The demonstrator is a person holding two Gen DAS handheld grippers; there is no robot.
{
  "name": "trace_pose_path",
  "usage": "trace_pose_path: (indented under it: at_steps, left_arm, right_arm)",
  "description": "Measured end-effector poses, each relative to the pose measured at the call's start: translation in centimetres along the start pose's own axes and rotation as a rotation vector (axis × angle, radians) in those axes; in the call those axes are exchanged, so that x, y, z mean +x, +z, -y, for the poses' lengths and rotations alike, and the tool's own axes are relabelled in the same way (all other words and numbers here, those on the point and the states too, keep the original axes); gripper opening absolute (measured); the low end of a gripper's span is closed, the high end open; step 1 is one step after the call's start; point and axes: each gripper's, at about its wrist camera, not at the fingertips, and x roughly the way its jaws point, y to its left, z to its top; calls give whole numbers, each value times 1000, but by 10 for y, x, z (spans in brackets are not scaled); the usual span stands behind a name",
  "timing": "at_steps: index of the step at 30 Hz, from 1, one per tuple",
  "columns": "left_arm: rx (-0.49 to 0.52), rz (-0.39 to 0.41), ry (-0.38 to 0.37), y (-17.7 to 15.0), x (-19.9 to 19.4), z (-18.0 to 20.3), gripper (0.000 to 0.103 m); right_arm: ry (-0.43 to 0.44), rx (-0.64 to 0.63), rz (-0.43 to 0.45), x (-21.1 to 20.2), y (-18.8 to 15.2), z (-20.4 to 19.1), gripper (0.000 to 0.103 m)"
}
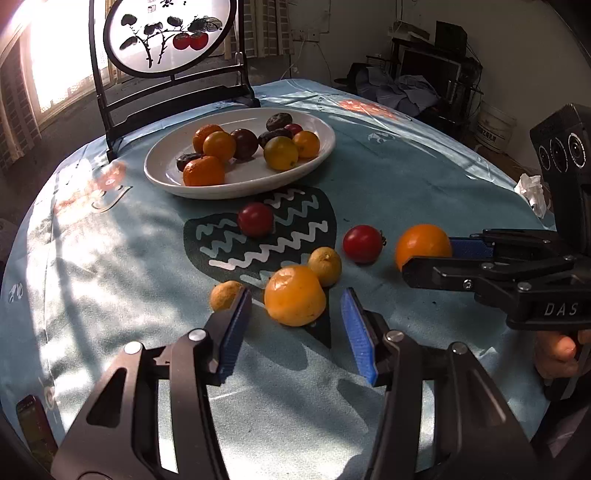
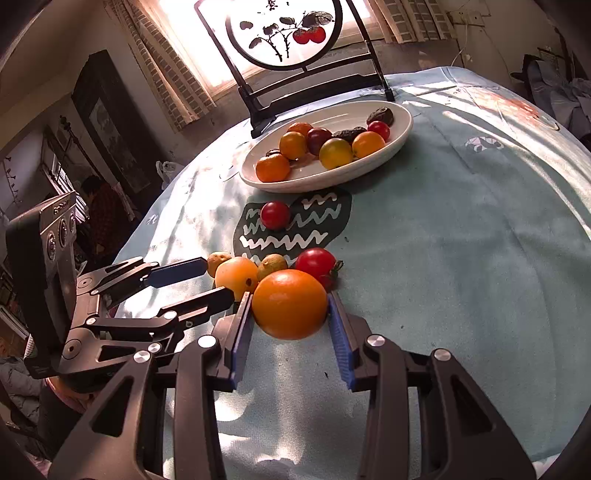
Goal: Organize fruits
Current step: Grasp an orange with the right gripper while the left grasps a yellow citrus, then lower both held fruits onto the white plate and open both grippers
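Both pads of right hand-held gripper (image 2: pixel 290 314) touch orange (image 2: pixel 290 303).

We see a desk (image 1: pixel 424 177) under a pale blue cloth (image 2: pixel 461 229) printed with a dark patch of white zigzags (image 1: pixel 280 236). At its far edge stands a black-framed round screen (image 1: pixel 166 37) painted with red fruits and dark leaves, backlit by a bright window (image 2: pixel 192 22). A crumpled white tissue (image 1: pixel 532 190) lies at the desk's right edge. Beyond it we make out a white bucket (image 1: pixel 493 127) on the floor and dark shelving (image 1: pixel 436 62) holding clutter.
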Motion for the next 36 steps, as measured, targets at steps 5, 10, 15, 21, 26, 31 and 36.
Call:
trace_pose_path:
  at_steps: [5, 10, 15, 21, 26, 31, 36]
  left_arm:
    - [54, -45, -23, 5, 15, 0, 51]
    - [104, -71, -7, 4, 26, 3, 50]
    - [100, -69, 19, 6, 29, 0, 39]
    - [62, -66, 10, 4, 25, -4, 37]
    - [5, -25, -31, 8, 9, -9, 37]
    - [-78, 42, -58, 26, -3, -17, 37]
    - [-166, 87, -25, 68, 9, -37, 37]
  right_arm:
    - [22, 24, -13, 2, 0, 5, 40]
    - [47, 37, -17, 2, 0, 7, 40]
    - [61, 48, -9, 0, 0, 9, 40]
    - [64, 47, -7, 0, 1, 10, 40]
    - [68, 22, -3, 0, 3, 6, 40]
    - [69, -25, 20, -4, 21, 0, 40]
    - [-8, -82, 116, 2, 72, 3, 40]
